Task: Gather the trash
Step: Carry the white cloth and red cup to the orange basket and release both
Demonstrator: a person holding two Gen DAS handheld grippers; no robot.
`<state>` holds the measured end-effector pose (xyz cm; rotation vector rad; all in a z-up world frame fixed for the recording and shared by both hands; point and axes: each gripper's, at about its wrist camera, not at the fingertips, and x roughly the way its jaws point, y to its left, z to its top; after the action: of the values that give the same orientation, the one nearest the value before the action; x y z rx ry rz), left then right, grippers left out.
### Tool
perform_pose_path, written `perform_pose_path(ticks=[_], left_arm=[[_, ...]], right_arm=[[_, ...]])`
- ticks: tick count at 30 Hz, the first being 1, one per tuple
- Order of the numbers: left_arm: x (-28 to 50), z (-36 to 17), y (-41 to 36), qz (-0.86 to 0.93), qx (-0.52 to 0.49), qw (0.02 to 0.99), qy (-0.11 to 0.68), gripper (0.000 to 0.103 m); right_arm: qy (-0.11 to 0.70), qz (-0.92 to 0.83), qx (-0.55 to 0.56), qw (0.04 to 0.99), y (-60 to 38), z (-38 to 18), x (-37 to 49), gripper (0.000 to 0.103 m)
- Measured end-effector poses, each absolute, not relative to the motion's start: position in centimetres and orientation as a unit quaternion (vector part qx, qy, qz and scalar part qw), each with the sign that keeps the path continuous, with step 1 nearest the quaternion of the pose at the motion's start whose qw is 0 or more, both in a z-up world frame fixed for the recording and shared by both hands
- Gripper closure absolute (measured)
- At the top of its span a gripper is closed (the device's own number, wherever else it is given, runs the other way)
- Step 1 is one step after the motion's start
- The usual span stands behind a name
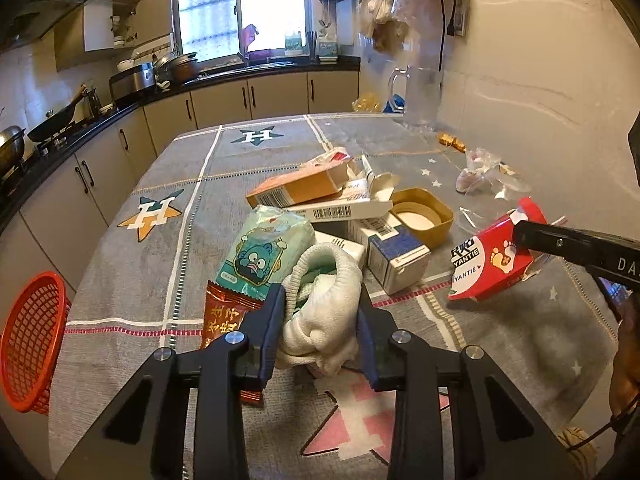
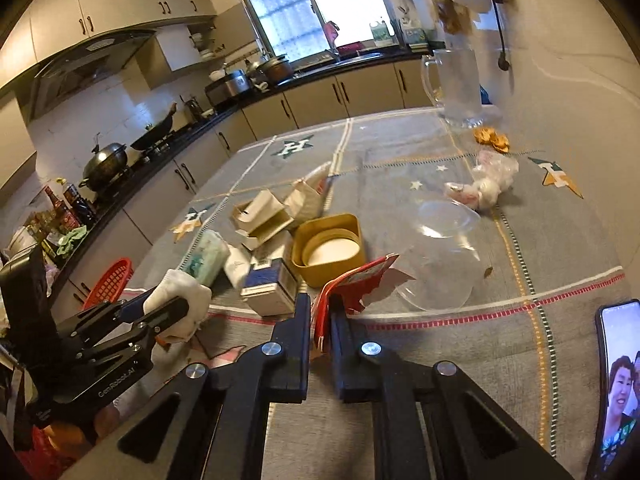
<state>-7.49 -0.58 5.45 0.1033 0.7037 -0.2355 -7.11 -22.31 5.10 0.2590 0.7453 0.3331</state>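
Observation:
A crumpled white cloth (image 1: pixel 320 300) sits between the blue pads of my left gripper (image 1: pixel 320 320), which is shut on it just above the grey tablecloth (image 1: pixel 132 280). The right wrist view shows the same grip at the left: the left gripper (image 2: pixel 168 302) squeezes the white cloth (image 2: pixel 180 286). My right gripper (image 2: pixel 320 320) is shut on a torn red carton (image 2: pixel 352 284) with white print, held off the table. In the left wrist view that red carton (image 1: pixel 492 264) hangs from the right gripper (image 1: pixel 520 234) at the right.
A pile of cartons (image 1: pixel 320 192), a teal tissue pack (image 1: pixel 264 248), a red snack wrapper (image 1: pixel 224 316) and a tan square tub (image 1: pixel 424 216) lie mid-table. A red basket (image 1: pixel 32 344) hangs off the left edge. Clear plastic lids (image 2: pixel 440 276), a phone (image 2: pixel 616 380) and a glass jug (image 2: pixel 456 88) are on the right.

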Motion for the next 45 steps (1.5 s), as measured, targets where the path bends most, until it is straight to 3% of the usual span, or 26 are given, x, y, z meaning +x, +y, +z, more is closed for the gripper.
perform_pose_path(ticks=[19, 33, 45], left_arm=[[-7.7, 8.9, 4.3, -0.087, 0.013, 0.944, 0.317, 0.071], [-9.6, 9.9, 18.8, 0.058, -0.039, 0.948, 0.309, 0.070], [-10.2, 5.8, 29.7, 0.132, -0.086, 0.925, 0.347, 0.070]], right_arm=[[0.330, 0.218, 0.107, 0.912, -18.5, 8.9, -6.8, 0.093], [0.333, 0.359, 0.047, 0.871, -3.5, 12.1, -4.0, 0.093], [0.371, 0.415, 0.004, 0.831, 8.9, 10.0, -1.6, 0.093]])
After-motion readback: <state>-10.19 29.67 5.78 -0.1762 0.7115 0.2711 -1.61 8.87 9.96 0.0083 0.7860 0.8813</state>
